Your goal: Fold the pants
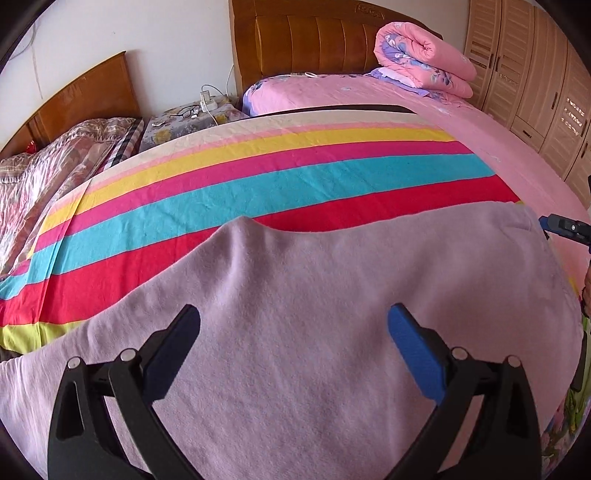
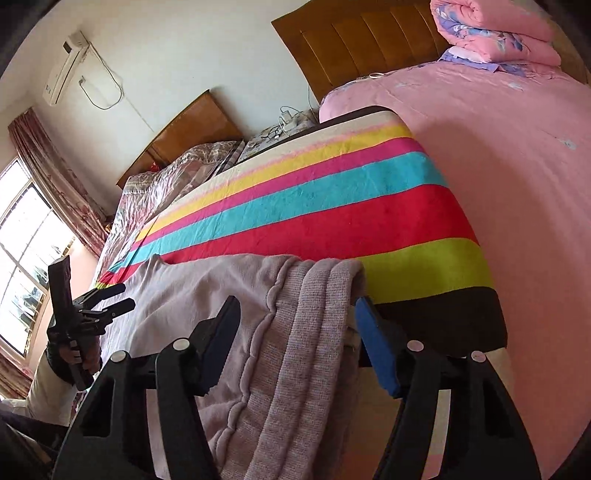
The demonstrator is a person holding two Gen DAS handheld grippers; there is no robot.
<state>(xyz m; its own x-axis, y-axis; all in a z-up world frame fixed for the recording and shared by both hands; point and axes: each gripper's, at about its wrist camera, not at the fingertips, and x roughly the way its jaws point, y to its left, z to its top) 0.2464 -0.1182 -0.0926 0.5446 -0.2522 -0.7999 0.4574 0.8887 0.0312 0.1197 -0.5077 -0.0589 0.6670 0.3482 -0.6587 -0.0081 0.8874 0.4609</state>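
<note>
Pants (image 1: 295, 295), pale lilac, lay across the near edge of the striped board (image 1: 258, 177) on a pink bed (image 1: 480, 140); both the left gripper (image 1: 293, 325) and the right gripper (image 2: 295, 317) stood spread, pinching nothing.

No legible text — headboard (image 1: 371, 14) carving perhaps lettering, too blurred to read.

Both wrist views close, angled down; share pants (image 1: 314, 332), striped cloth (image 2: 332, 199).
</note>
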